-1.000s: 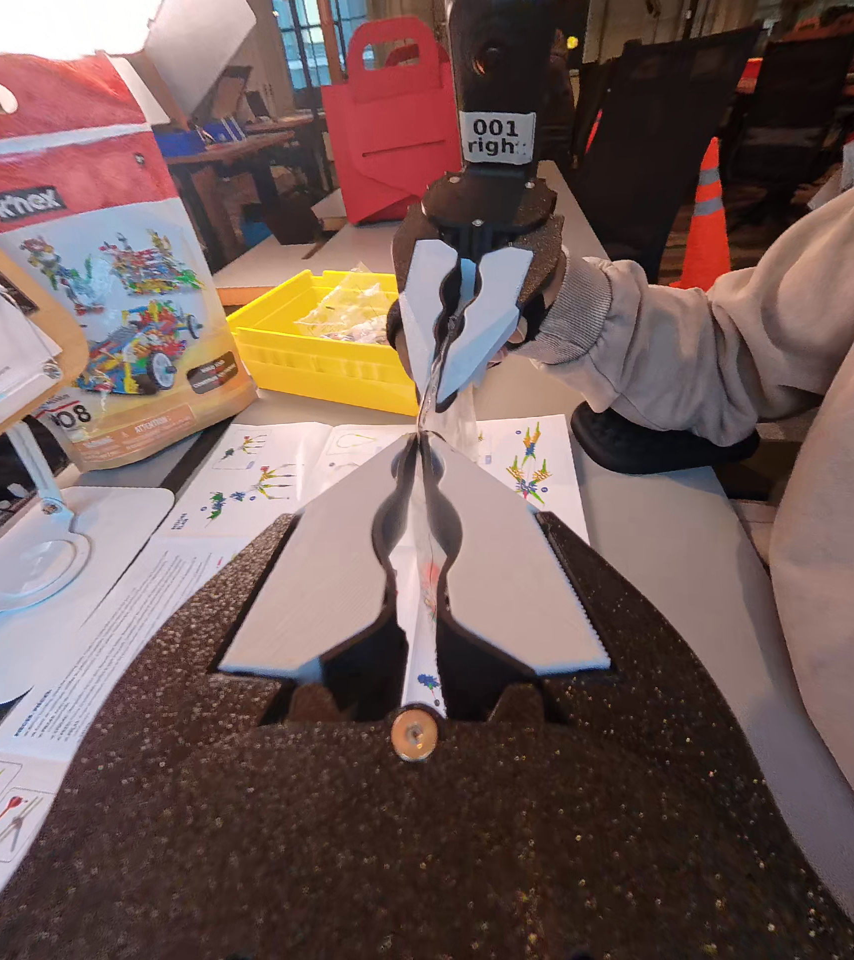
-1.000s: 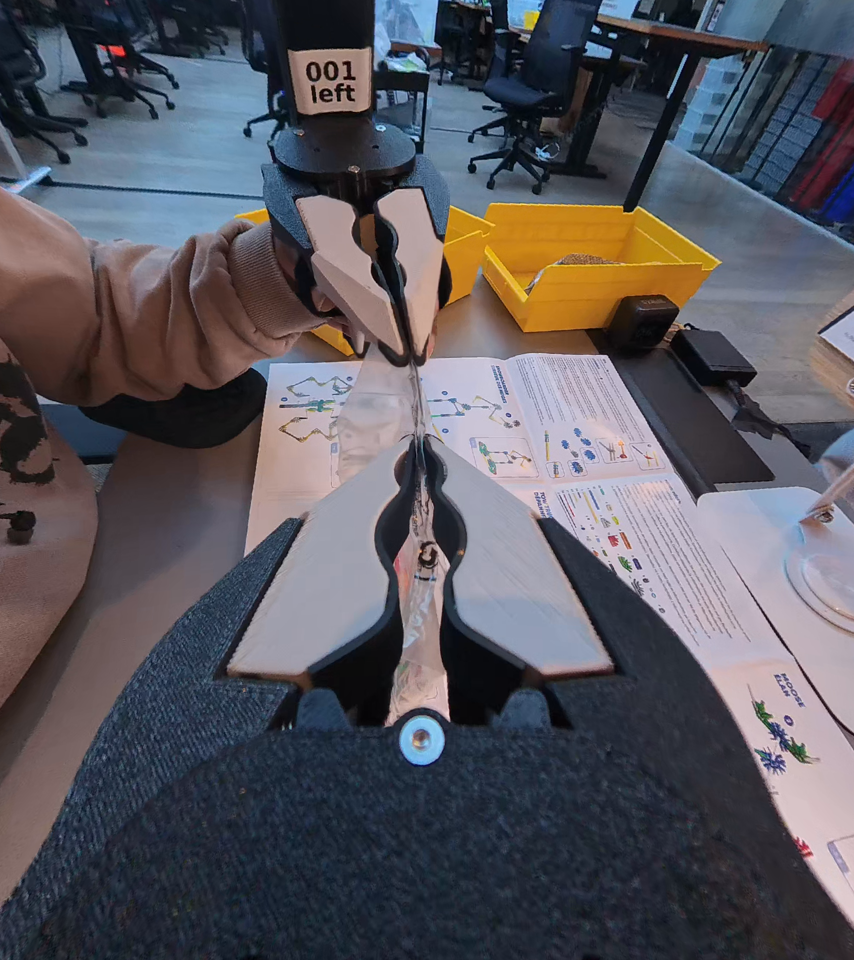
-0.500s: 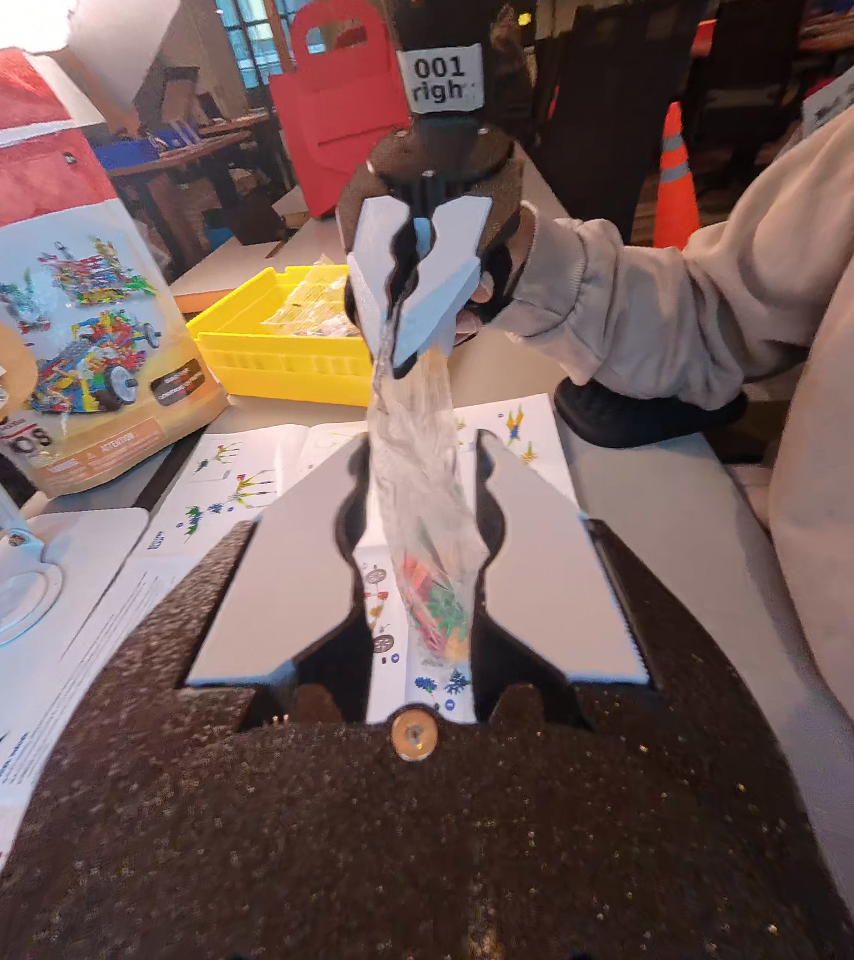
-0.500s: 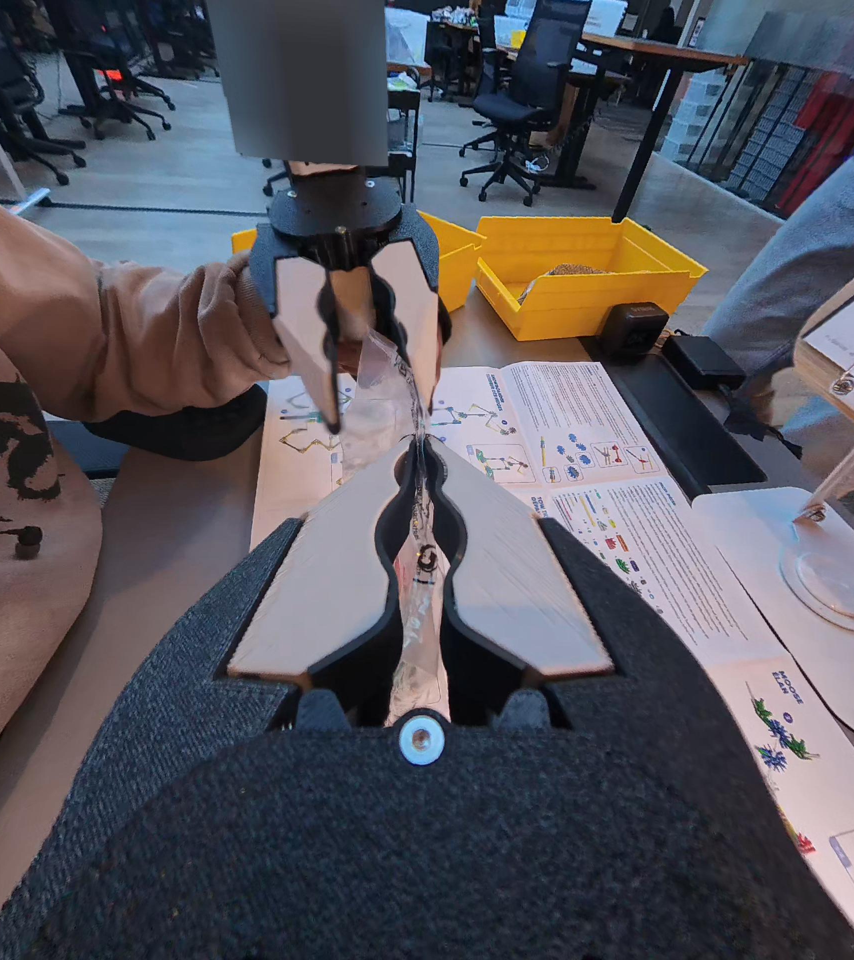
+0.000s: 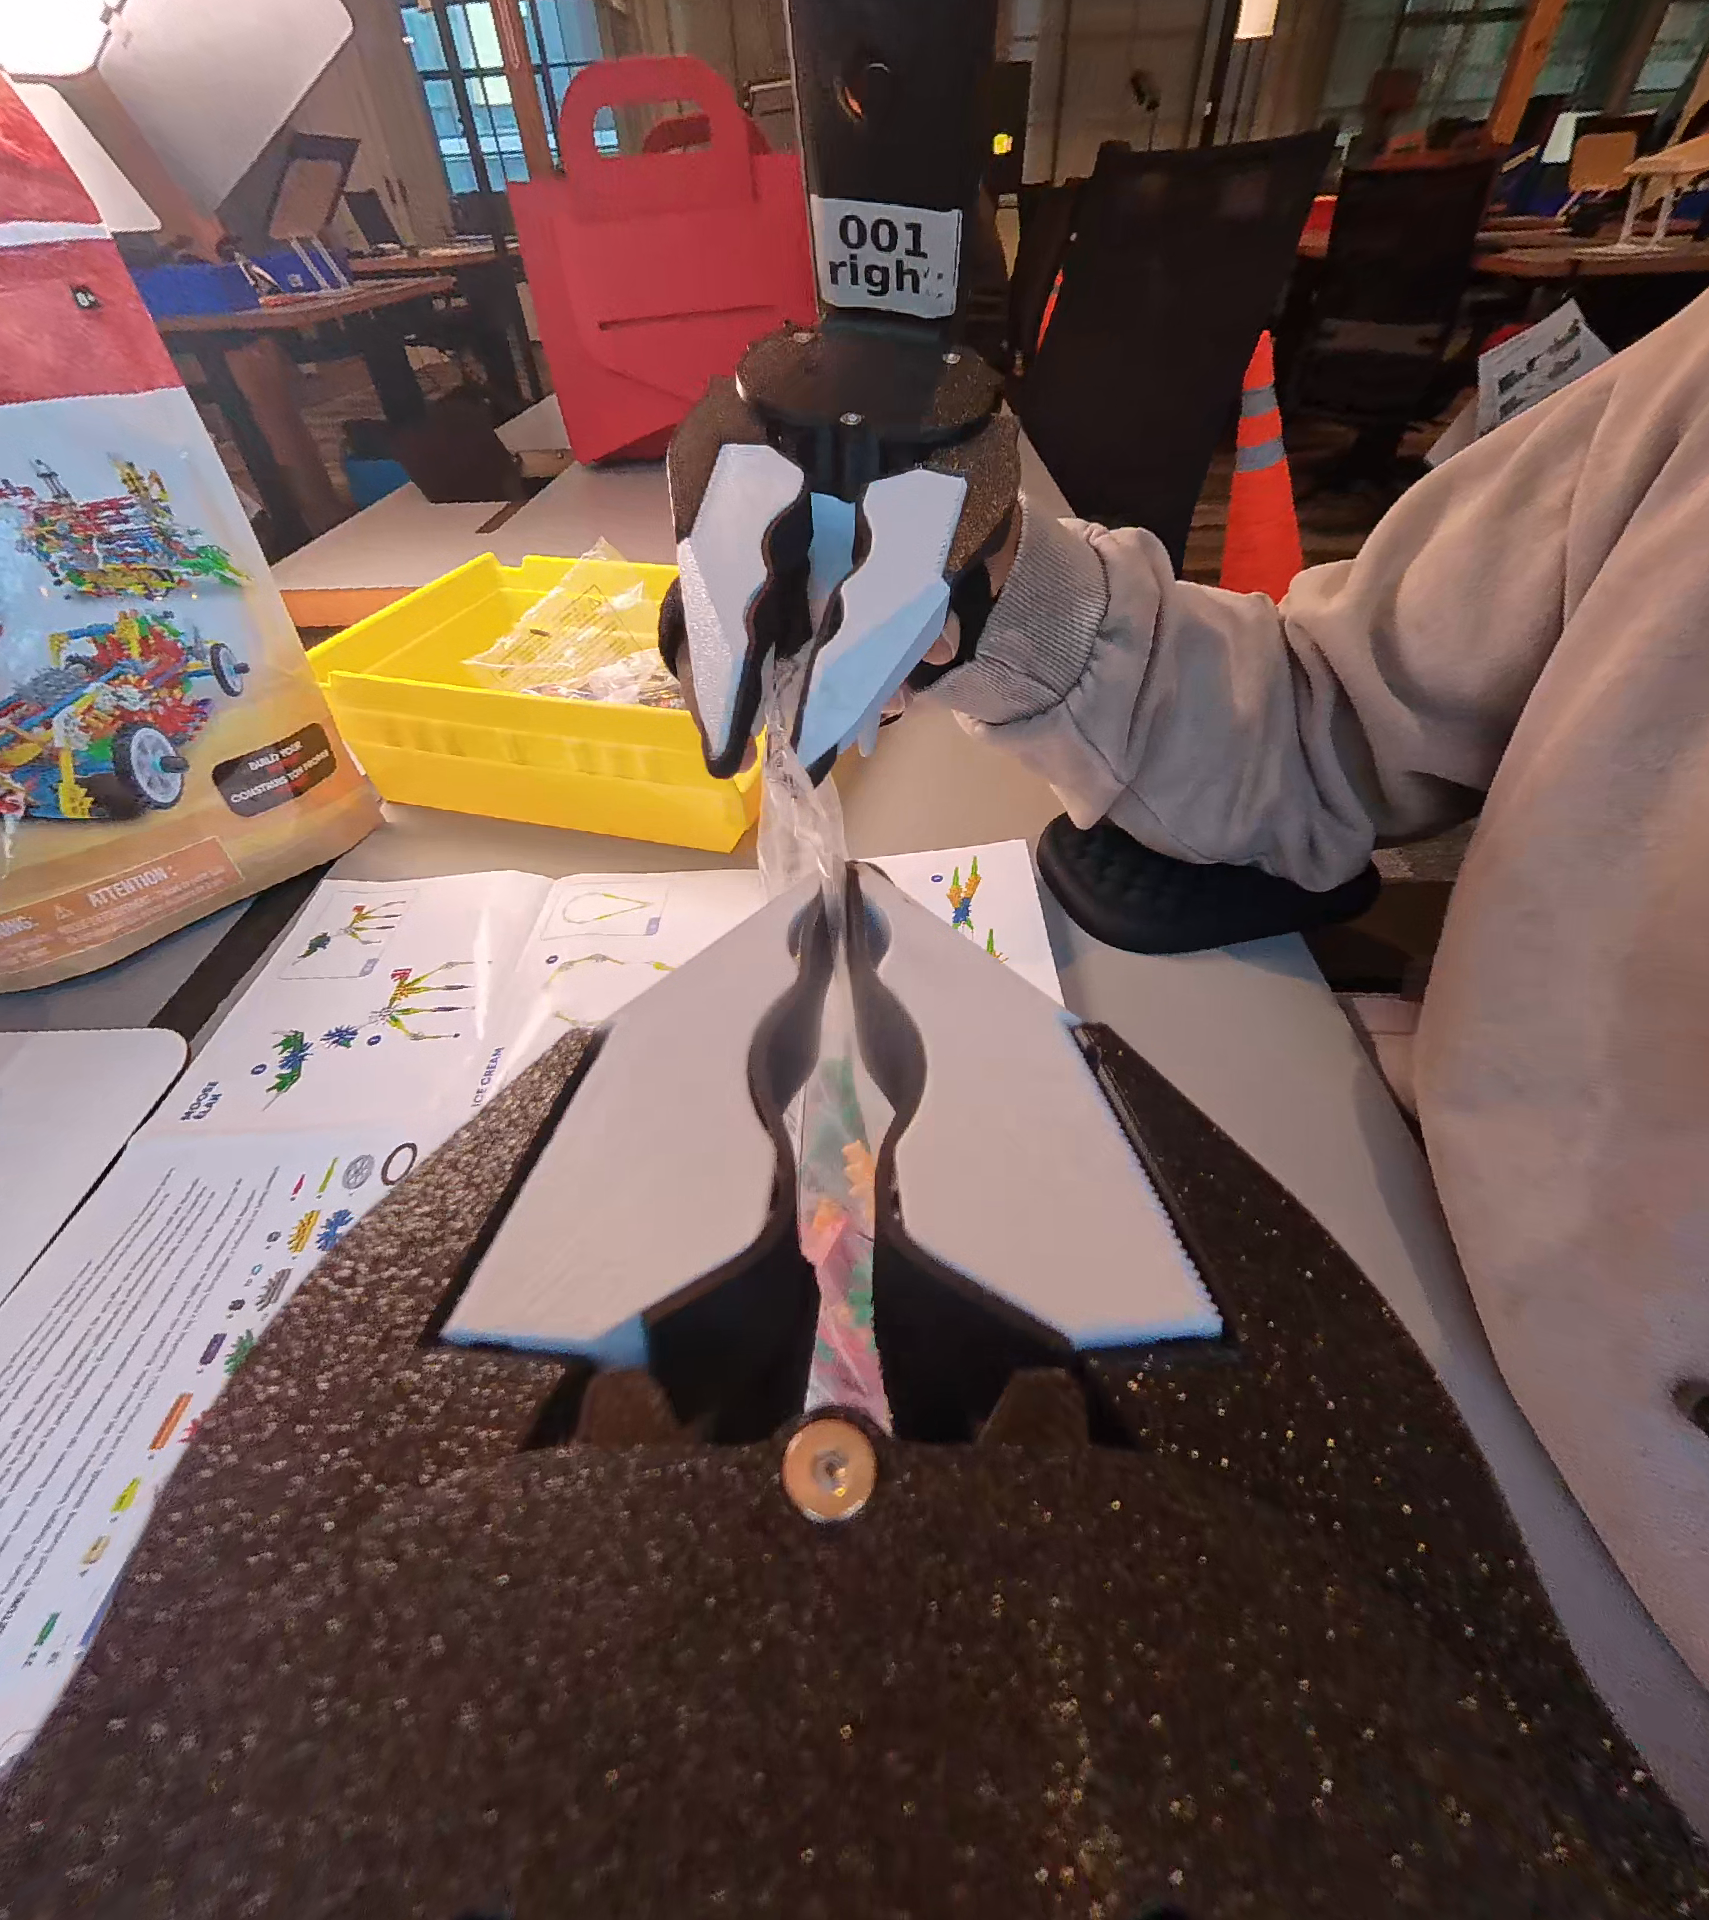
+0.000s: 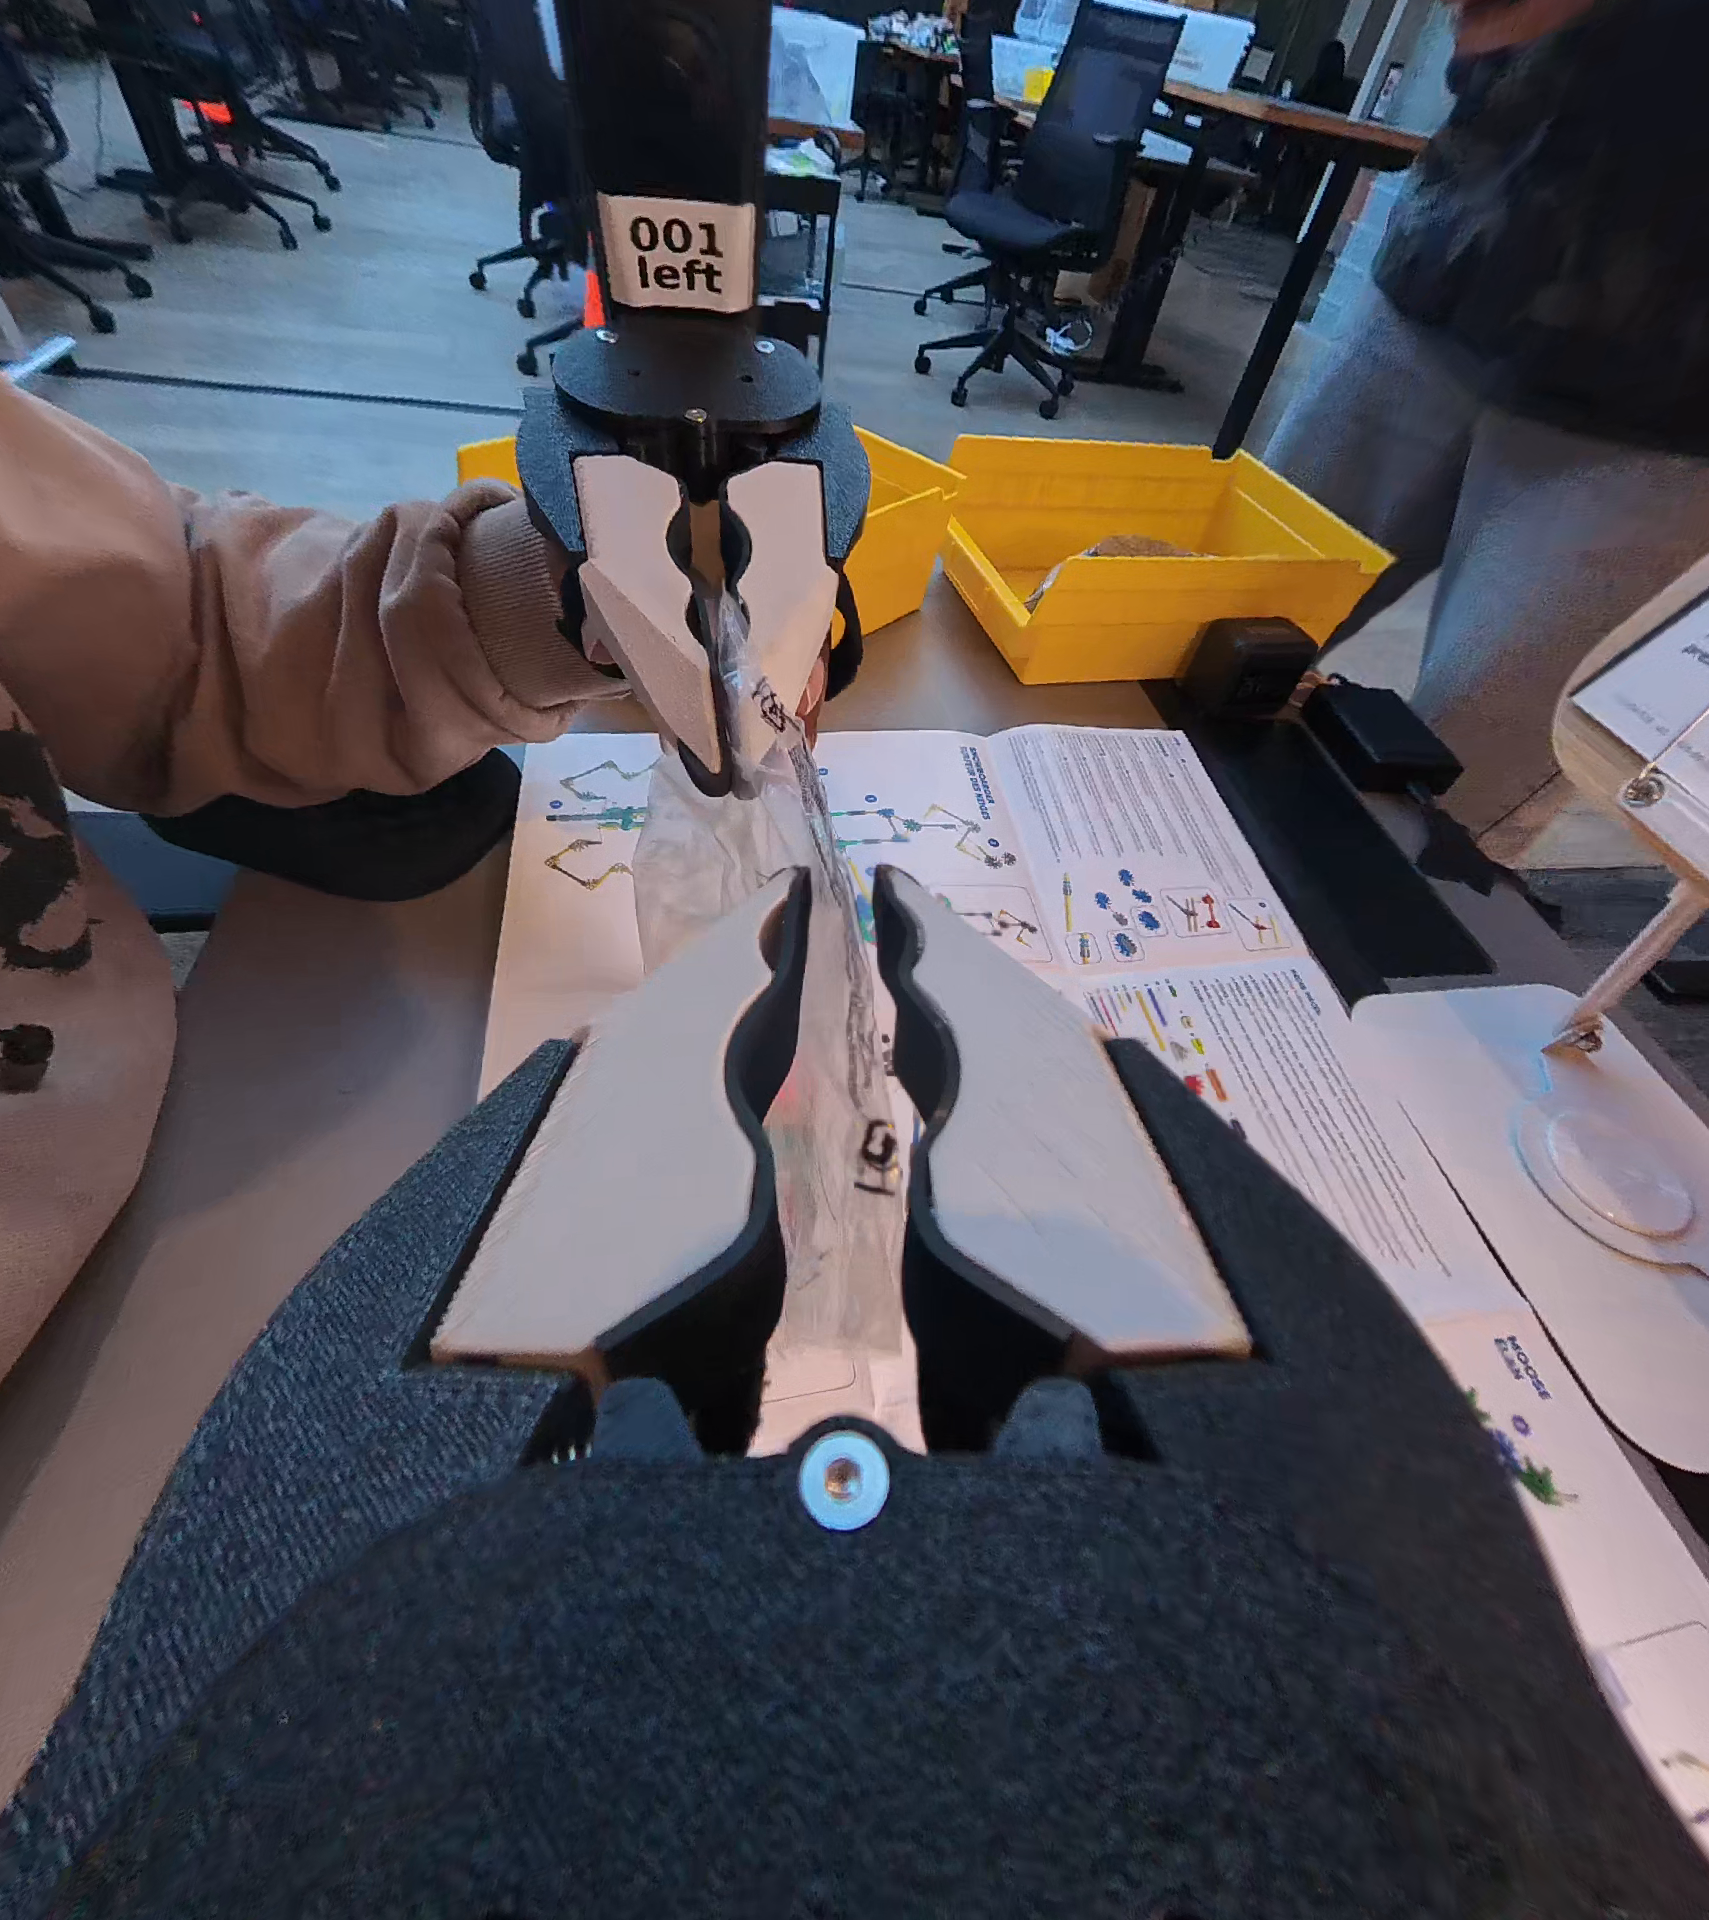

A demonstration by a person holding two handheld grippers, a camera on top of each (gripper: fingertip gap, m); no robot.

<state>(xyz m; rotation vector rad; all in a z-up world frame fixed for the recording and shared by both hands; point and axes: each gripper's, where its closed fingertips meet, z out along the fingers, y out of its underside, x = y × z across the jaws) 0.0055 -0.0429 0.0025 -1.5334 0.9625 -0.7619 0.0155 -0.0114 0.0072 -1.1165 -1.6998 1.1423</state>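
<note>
A clear plastic bag [image 5: 834, 1195] of small colourful toy pieces hangs between the two grippers above the table. My left gripper [image 5: 834, 883] is shut on it, and the bag runs down the slot between its fingers. The right gripper [image 5: 772, 764] faces it, tips slightly apart around the bag's upper end. In the right wrist view my right gripper [image 6: 842, 883] is open by a narrow gap, with the bag [image 6: 834, 1143] loose between its fingers. The left gripper [image 6: 730, 769] pinches the bag's far end there.
An unfolded instruction sheet [image 5: 393, 987] lies under the grippers. A yellow tray [image 5: 517, 748] holding more bags and a toy box [image 5: 81, 623] stand at the left. Yellow bins [image 6: 1141, 613], a black adapter [image 6: 1245, 665] and a white stand base [image 6: 1608, 1195] are nearby. A person [image 6: 1556, 416] stands by the table. The left gripper's tips are roughly 4 centimeters from the right gripper's.
Both grippers first pinched the bag. The left one opened half a second ago and has now shut on it again. The right one has opened slightly.
</note>
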